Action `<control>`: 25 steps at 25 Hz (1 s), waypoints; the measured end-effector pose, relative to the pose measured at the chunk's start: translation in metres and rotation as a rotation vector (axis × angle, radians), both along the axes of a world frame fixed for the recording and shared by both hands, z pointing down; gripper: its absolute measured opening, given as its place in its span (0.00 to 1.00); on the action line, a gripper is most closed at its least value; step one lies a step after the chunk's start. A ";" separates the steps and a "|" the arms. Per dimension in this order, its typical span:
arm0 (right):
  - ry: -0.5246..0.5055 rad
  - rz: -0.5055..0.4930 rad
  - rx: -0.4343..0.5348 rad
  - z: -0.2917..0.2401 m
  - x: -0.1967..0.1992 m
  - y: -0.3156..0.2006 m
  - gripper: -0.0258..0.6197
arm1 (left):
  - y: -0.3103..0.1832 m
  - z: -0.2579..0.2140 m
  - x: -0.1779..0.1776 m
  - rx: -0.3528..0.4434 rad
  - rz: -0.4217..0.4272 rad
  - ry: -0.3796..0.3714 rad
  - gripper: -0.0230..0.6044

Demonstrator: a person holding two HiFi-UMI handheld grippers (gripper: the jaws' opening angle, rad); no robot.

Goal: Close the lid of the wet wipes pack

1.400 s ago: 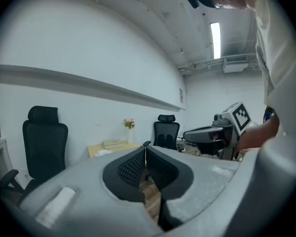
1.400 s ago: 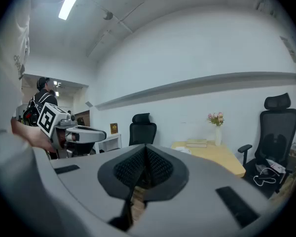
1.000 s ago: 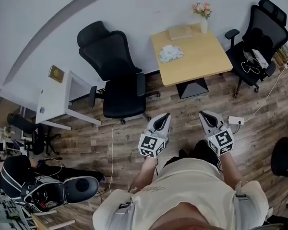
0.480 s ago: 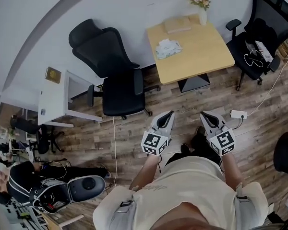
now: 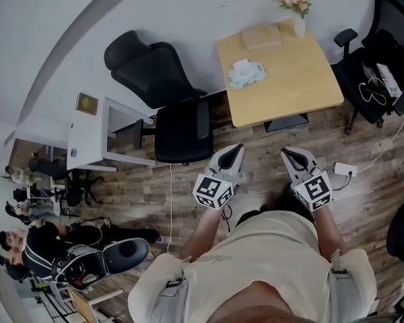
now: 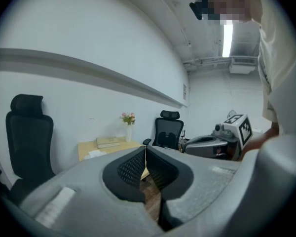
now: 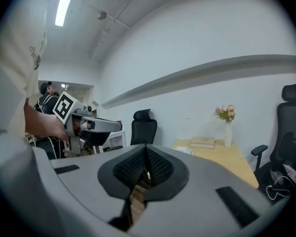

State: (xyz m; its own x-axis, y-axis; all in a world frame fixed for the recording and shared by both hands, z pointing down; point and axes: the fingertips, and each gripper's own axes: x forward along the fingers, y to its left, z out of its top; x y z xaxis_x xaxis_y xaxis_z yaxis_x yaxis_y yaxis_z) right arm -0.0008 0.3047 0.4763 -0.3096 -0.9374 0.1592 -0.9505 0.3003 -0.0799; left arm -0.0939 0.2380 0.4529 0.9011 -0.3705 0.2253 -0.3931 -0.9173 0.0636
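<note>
The wet wipes pack (image 5: pixel 246 73) is a pale, soft packet lying on the far left part of the wooden table (image 5: pixel 303 79); its lid is too small to read from here. Both grippers are held over the wood floor in front of my body, well short of the table. My left gripper (image 5: pixel 230 155) is shut with nothing between its jaws, and so is my right gripper (image 5: pixel 289 157). The left gripper view shows the pack (image 6: pixel 94 153) far beyond the closed left gripper (image 6: pixel 145 149). In the right gripper view the pack (image 7: pixel 183 150) lies past the closed right gripper (image 7: pixel 146 149).
A book (image 5: pixel 261 37) and a vase of flowers (image 5: pixel 297 15) stand at the table's back. Black office chairs (image 5: pixel 168 106) (image 5: pixel 384 52) flank the table. A white side desk (image 5: pixel 94 136) is at left, a power strip (image 5: pixel 343 169) on the floor, people (image 5: pixel 27 247) at lower left.
The head view has shifted, so the table and chairs sit further right in frame. Both grippers stay shut and side by side in front of me, a little higher in the picture.
</note>
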 end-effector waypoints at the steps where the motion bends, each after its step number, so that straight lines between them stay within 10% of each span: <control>1: 0.000 -0.010 0.000 0.002 0.004 -0.006 0.04 | -0.008 0.002 0.002 -0.044 -0.022 0.033 0.07; 13: -0.039 -0.048 -0.028 0.014 0.046 -0.051 0.04 | -0.053 0.011 0.016 -0.081 -0.149 0.044 0.07; 25: -0.003 -0.002 -0.090 0.018 0.061 -0.125 0.04 | -0.132 0.032 0.049 -0.076 -0.058 0.017 0.07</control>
State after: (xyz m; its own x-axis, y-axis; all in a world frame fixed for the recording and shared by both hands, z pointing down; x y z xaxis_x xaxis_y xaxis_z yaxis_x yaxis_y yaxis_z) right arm 0.0602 0.1799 0.4947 -0.3123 -0.9187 0.2419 -0.9495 0.2940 -0.1095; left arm -0.0446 0.1057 0.4849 0.8825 -0.4045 0.2401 -0.4437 -0.8853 0.1393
